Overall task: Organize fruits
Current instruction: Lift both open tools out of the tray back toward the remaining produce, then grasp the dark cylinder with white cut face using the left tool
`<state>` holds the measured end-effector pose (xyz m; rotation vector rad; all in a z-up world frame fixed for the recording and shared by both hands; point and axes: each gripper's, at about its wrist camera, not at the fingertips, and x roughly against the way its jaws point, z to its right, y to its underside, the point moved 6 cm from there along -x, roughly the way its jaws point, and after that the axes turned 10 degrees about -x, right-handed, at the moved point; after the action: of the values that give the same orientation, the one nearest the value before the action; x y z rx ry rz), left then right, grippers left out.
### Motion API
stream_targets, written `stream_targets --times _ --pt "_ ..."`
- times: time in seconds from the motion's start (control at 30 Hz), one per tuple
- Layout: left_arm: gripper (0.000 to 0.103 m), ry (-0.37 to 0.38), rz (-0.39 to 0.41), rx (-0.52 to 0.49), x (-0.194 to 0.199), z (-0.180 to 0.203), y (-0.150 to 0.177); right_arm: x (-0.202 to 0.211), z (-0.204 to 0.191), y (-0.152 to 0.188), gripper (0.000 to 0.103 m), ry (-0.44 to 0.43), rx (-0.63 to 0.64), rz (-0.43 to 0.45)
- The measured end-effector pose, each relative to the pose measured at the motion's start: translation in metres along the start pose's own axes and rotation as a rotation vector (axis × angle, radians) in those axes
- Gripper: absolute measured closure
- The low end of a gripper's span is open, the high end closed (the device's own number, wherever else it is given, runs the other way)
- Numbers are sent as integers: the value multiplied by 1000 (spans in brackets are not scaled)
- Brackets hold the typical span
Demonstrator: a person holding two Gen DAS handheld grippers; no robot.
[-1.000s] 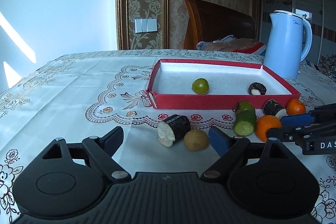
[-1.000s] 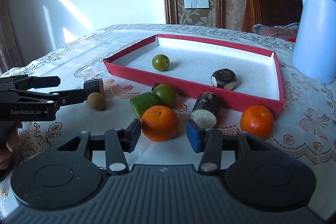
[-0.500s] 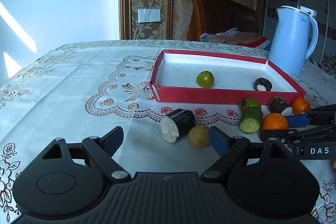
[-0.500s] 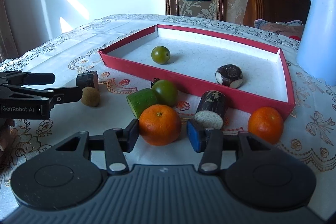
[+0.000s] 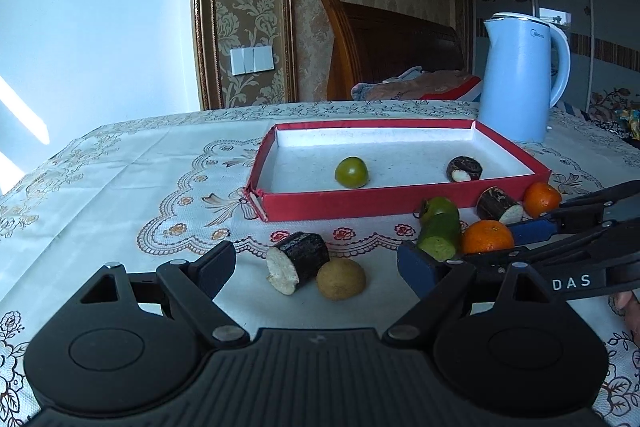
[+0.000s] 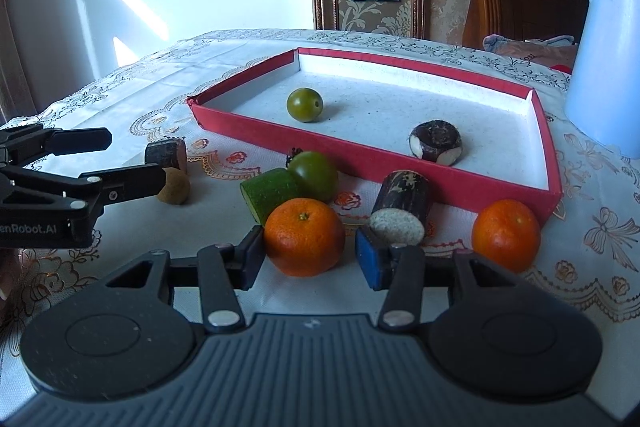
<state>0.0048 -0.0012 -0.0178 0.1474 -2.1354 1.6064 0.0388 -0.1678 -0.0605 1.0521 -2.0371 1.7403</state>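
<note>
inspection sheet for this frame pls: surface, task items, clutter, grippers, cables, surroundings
Surface: table under a patterned tablecloth.
Job's things: red tray holds one green fruit and a dark cut piece. Outside it, by the near wall: two oranges, a green tomato, a cucumber piece, a dark cane piece; further left another cane piece and a brown fruit.
Clutter: blue kettle.
Grippers: left gripper open, empty; right gripper open around the nearer orange, right pad apart from it.
Cables: nothing seen.
Surroundings: wooden headboard, wall switches.
</note>
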Motion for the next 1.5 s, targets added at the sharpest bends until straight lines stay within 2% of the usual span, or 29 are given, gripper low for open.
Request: stream_targets --times 0.17,0.27,0.37,0.5,0.53,0.67,0.8,1.17,1.23,1.5 --pt "15 -46 48 -45 1 -2 -13 0 0 0 57 -3 -5 1" --pt "15 -33 12 4 -10 -15 -15 0 0 0 57 -4 -6 1" --pt "15 12 -28 70 -22 -22 -14 0 1 0 57 -5 -8 1" --pt "15 16 -106 159 -37 -26 -7 0 1 0 57 -6 -8 1" --pt "17 16 -118 171 -39 -26 -6 0 1 0 57 -6 -8 1" --pt "41 36 -169 202 -49 -26 -1 0 1 0 57 -6 -8 1" --pt "48 57 -191 277 -54 -30 2 1 1 0 57 -6 -8 1" --pt "57 48 -178 284 -52 -28 1 0 1 0 57 -6 -9 1" --pt "62 39 -169 281 -50 -27 1 0 1 0 57 -6 -9 1" --pt "62 -15 -153 238 -47 -21 -1 0 2 0 57 -6 -8 1"
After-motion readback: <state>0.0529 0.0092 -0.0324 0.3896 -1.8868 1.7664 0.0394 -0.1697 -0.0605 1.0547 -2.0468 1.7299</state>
